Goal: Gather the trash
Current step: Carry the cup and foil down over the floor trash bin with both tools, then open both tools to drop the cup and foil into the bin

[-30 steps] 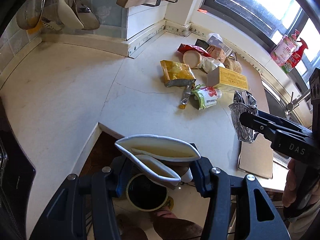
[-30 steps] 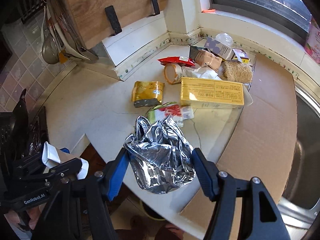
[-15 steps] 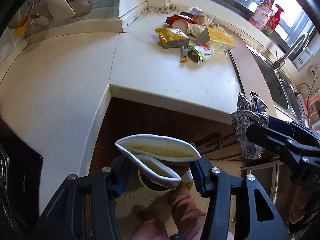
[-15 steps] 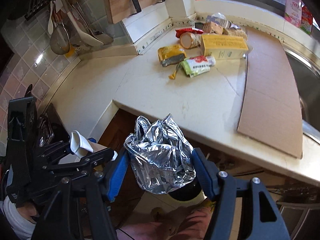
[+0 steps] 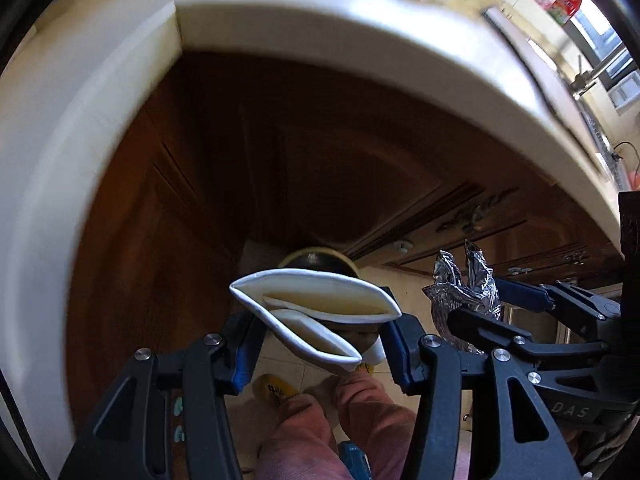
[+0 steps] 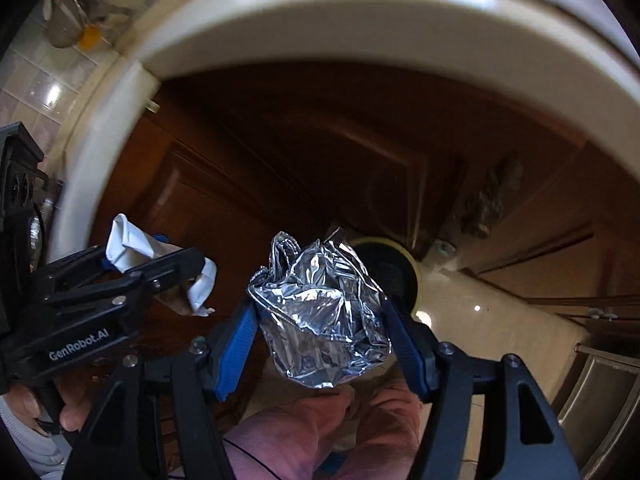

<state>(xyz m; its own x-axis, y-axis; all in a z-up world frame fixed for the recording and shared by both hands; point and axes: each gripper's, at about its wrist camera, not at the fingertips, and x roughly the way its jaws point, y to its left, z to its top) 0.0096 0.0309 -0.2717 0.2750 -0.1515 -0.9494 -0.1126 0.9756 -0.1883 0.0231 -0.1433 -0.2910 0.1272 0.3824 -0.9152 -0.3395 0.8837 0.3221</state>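
Left wrist view: flattened cup (image 5: 316, 316) clamped in left gripper (image 5: 320, 336). Foil bag (image 6: 324, 316) pinched in right gripper (image 6: 320, 340), at 3 o'clock from cup. Bin (image 5: 316, 258) seen below, at 12 o'clock, under counter (image 5: 360, 28).

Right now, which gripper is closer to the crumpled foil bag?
Right: the right gripper is shut on the foil bag; the left gripper is off to its side, holding a squashed paper cup.
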